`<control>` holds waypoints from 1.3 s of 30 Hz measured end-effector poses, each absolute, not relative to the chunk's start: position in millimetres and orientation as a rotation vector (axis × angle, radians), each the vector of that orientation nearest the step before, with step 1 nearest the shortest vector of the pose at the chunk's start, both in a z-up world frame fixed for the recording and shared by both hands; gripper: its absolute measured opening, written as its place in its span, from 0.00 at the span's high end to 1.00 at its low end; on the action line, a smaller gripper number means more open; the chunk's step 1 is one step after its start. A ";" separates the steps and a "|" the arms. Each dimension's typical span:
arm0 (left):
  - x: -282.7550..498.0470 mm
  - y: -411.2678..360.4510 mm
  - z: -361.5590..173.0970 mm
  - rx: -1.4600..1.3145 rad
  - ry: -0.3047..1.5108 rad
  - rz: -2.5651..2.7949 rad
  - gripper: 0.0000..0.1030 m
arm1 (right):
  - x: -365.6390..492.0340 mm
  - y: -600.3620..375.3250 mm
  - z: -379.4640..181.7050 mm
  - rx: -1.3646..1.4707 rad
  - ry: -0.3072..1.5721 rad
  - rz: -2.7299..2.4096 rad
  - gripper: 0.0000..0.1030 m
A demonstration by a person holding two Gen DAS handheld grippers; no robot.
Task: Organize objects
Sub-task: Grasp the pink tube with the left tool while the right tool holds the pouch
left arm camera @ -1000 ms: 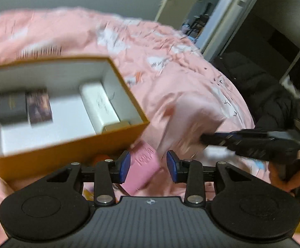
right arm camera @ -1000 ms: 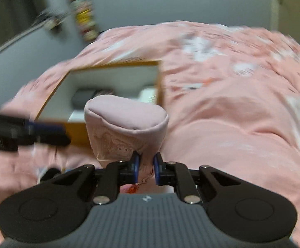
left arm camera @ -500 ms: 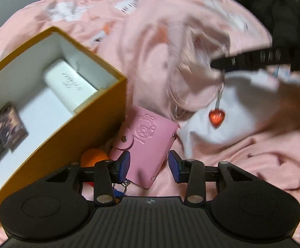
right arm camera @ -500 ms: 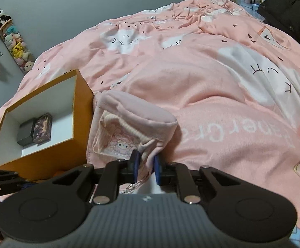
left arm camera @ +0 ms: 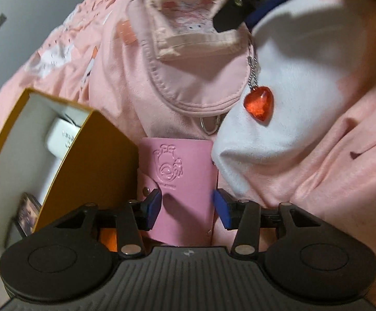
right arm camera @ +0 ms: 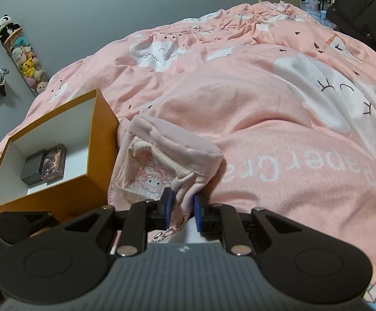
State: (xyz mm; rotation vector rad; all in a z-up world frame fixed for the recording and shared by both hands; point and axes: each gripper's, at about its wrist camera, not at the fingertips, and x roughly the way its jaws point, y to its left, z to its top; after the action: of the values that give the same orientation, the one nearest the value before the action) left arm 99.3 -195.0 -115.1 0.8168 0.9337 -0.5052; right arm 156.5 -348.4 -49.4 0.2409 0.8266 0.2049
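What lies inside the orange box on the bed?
Inside the orange box lie a black case, a dark printed case beside it, and a white case. The near wall hides part of the floor.

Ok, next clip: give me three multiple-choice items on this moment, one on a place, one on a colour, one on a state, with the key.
1. Where does the pink card holder lie?
A. inside the orange box
B. on the bedding beside the orange box
C. on the black jacket

2. What colour is the heart charm hanging from the pouch's chain?
A. red
B. blue
C. green

3. What is the right gripper doing?
A. standing open over the box
B. shut on the pink pouch
C. shut on the card holder

Key: 1 B, the holder rests against the box's outer wall, between the left gripper fingers as its jaws open; 2 A, the charm is clear red; 3 B, its pads pinch the pouch's fabric.
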 end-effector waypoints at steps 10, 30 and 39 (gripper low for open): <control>75.4 -219.5 -142.0 1.040 0.784 -0.435 0.44 | 167.0 -354.6 -50.4 0.333 0.842 0.225 0.68; 68.2 -134.8 -62.2 0.422 0.820 -0.447 0.81 | 147.4 -334.0 -20.7 0.221 0.761 0.247 0.82; 69.0 -53.9 0.9 -0.055 0.762 -0.458 0.81 | 136.0 -323.0 18.5 0.137 0.696 0.281 0.83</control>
State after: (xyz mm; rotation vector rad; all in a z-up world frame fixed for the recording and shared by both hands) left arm 69.0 -53.9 0.9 -0.0546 0.7622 -0.4576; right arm 136.0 -323.0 18.5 0.1372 0.6961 0.2813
